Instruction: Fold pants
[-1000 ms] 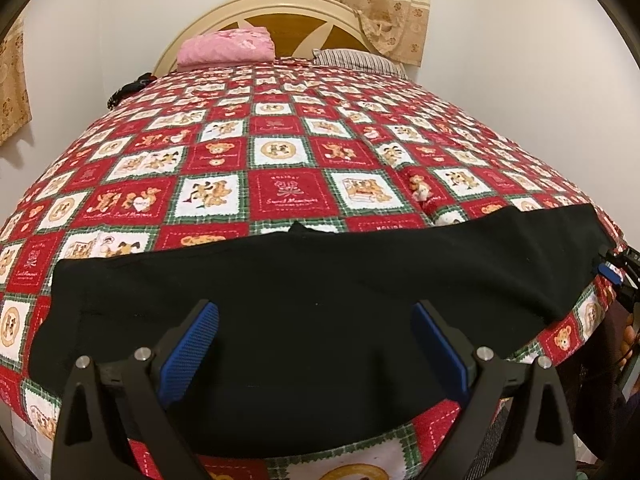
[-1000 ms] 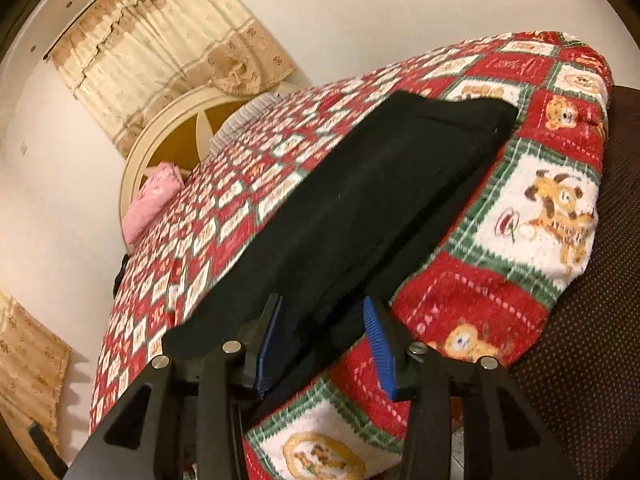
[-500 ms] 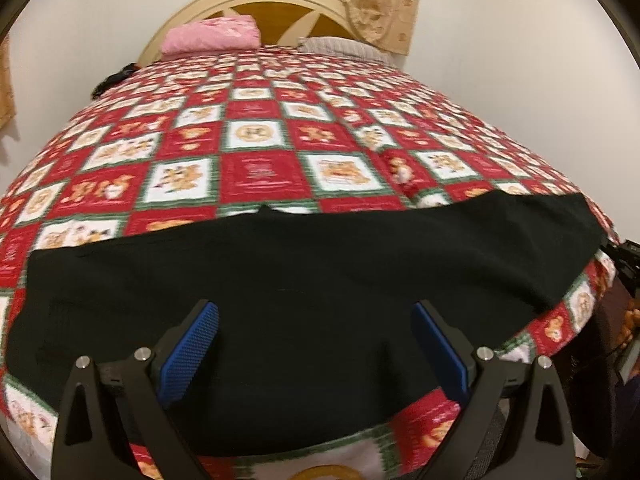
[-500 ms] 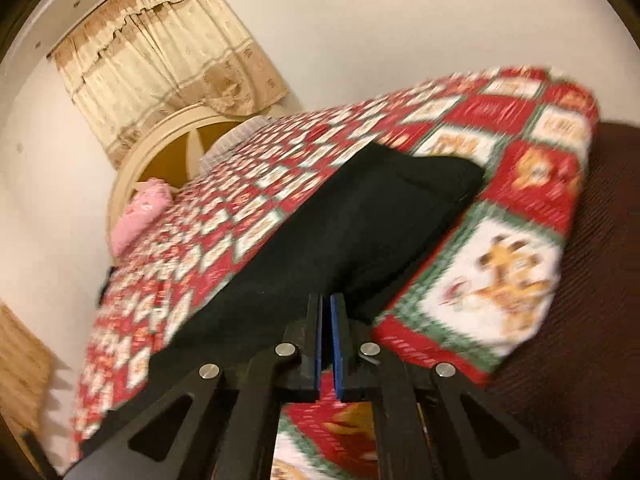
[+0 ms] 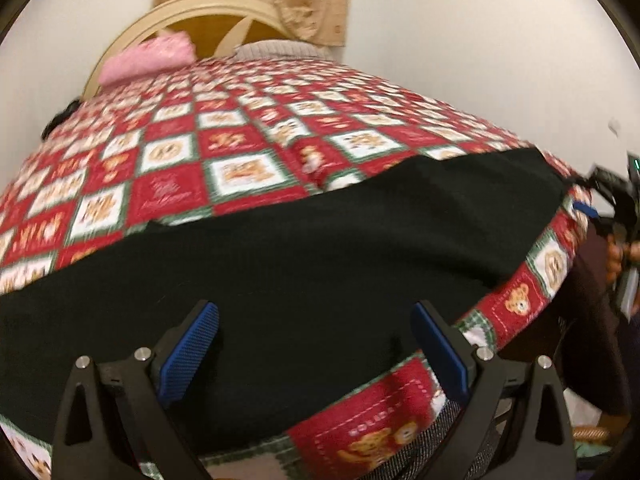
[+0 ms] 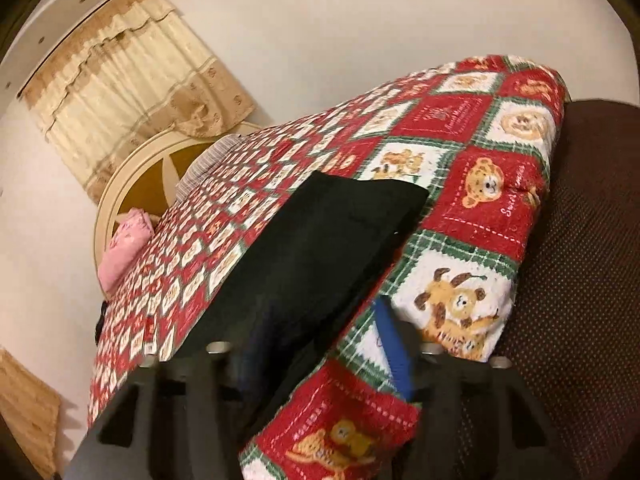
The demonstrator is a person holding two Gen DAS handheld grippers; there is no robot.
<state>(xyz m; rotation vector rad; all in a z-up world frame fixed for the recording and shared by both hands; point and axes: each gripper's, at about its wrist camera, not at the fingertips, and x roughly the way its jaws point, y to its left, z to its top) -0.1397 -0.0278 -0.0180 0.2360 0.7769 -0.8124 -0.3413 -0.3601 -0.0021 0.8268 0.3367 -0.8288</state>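
Note:
Black pants lie flat in a long band across the near edge of a bed with a red, white and green teddy-bear quilt. My left gripper is open and empty, its blue pads just above the pants' near edge. In the right wrist view the pants run away from me along the quilt's edge. My right gripper is open at the pants' end; its right pad shows over the quilt, the left pad is hidden by black cloth. The right gripper also shows in the left wrist view.
A pink pillow and a striped pillow lie against the cream headboard. A beige curtain hangs behind. A dark brown dotted surface lies right of the bed corner. White walls surround the bed.
My right gripper was shut half a second ago and now stands open at the pants' end. My left gripper stayed open and swung its view to the left.

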